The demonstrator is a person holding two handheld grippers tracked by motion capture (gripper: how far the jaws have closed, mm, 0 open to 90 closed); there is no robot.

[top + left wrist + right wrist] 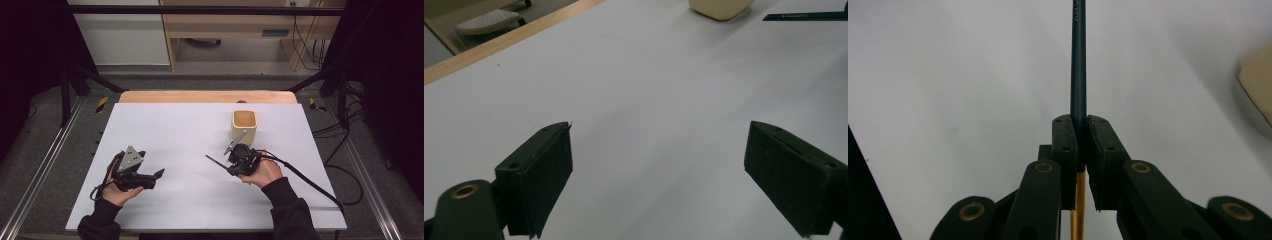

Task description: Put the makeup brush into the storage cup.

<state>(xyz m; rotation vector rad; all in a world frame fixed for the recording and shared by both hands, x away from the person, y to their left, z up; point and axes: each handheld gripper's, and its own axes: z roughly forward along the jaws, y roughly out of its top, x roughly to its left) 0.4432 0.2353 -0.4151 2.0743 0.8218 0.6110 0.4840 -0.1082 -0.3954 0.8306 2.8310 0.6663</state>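
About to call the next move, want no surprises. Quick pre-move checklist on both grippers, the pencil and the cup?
1. Right gripper shut on the pencil: ok, jaws pressed to both sides of the shaft.
2. Pencil seated straight: ok, it runs along the jaws' line in the right gripper view.
3. Left gripper free: ok, jaws wide apart, nothing between them.
4. Cup upright, mouth open: ok; empty as far as the high view shows.
5. Path from pencil to cup: ok, bare table between them.
6. Which end of the pencil leads: cannot tell.
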